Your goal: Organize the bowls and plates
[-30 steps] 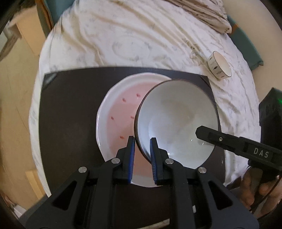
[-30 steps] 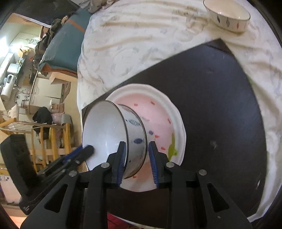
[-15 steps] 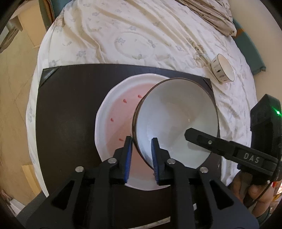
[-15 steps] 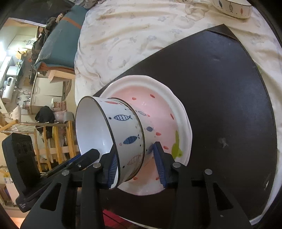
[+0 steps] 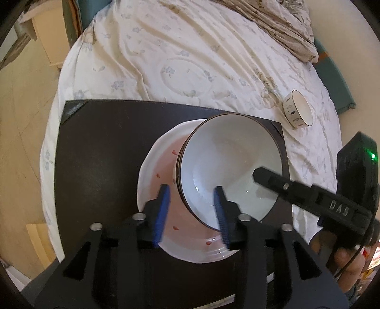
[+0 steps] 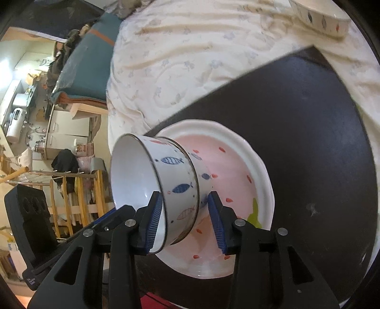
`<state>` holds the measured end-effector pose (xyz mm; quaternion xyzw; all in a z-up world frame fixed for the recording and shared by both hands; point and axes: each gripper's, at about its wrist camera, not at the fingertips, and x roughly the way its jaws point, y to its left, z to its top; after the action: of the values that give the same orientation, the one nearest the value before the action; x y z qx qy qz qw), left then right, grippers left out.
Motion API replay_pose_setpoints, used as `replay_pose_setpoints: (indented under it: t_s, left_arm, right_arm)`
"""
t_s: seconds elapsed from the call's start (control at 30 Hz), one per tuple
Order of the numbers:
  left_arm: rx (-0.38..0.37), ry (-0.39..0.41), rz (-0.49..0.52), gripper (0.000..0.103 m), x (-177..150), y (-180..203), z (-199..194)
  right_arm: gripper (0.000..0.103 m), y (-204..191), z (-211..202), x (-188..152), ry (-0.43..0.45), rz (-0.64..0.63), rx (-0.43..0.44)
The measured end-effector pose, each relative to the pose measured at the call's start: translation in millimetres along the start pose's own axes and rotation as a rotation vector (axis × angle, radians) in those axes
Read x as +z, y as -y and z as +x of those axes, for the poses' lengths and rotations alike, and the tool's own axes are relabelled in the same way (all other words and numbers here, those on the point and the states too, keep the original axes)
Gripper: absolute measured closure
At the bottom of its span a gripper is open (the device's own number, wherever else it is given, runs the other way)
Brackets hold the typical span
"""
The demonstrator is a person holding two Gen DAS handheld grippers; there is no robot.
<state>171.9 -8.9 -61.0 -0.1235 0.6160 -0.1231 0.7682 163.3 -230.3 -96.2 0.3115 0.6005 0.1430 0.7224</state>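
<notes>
A white bowl with fish drawings [image 5: 228, 164] [image 6: 166, 180] rests tilted on a white plate with a pink centre [image 5: 161, 190] [image 6: 232, 171], which lies on a dark mat [image 5: 99, 152] [image 6: 296, 118]. My left gripper [image 5: 191, 209] is open, its blue pads either side of the bowl's near rim. My right gripper [image 6: 184, 218] is open too, its pads straddling the bowl's wall without pinching it. In the left wrist view the right gripper's finger [image 5: 285, 187] reaches into the bowl.
A small patterned bowl [image 5: 298, 113] [image 6: 320, 16] sits on the cream quilt [image 5: 190, 59] beyond the mat's far right corner. A beige blanket [image 5: 285, 26] is bunched at the back. The bed's edge drops off on the left.
Both grippers have opened: they pinched the fish bowl's rim a second ago and now their pads stand apart from it. The bowl has settled onto the plate.
</notes>
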Motion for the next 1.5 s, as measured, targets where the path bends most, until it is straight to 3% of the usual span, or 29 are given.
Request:
replay_pose_setpoints:
  t_s: [0.17,0.37,0.53,0.73,0.8,0.93,0.97,1.03,1.07,1.17,1.3,1.5]
  left_arm:
    - [0.051,0.07,0.049,0.057,-1,4,-12]
    - [0.097,0.094,0.06,0.054,-1,5,-14]
    - [0.211,0.163,0.129,0.054,-1,15,-26]
    - [0.215,0.221,0.124,0.054,-6,14,-34]
    - [0.229,0.234,0.141,0.054,-10,18,-36]
    - [0.257,0.256,0.168,0.053,-18,24,-39]
    - [0.257,0.254,0.17,0.049,-19,24,-40]
    - [0.26,0.247,0.166,0.017,-21,23,-41]
    - [0.259,0.251,0.16,0.013,-22,23,-43]
    - [0.239,0.255,0.135,0.009,-19,25,-48]
    - [0.229,0.252,0.128,0.002,-14,36,-54]
    - [0.219,0.272,0.181,0.001,-6,76,-59]
  right_arm:
    - [0.06,-1,-11,7,0.06,-0.019,0.014]
    - [0.059,12,-4,11,0.05,0.026,-0.023]
    - [0.059,5,-16,10,0.084,-0.002,-0.004]
    - [0.059,-1,-33,4,0.126,-0.056,-0.033]
    - [0.056,-4,-39,1,0.139,-0.079,-0.052]
    - [0.037,-10,-51,-4,0.167,-0.113,-0.067]
    - [0.034,-11,-55,-6,0.175,-0.119,-0.074]
    - [0.029,-11,-62,-9,0.19,-0.127,-0.079]
    - [0.025,-11,-66,-11,0.202,-0.128,-0.085]
    - [0.019,-6,-80,-13,0.24,-0.112,-0.079]
    - [0.018,-1,-104,-16,0.296,-0.083,-0.061]
    - [0.018,7,-139,-12,0.362,-0.062,-0.089]
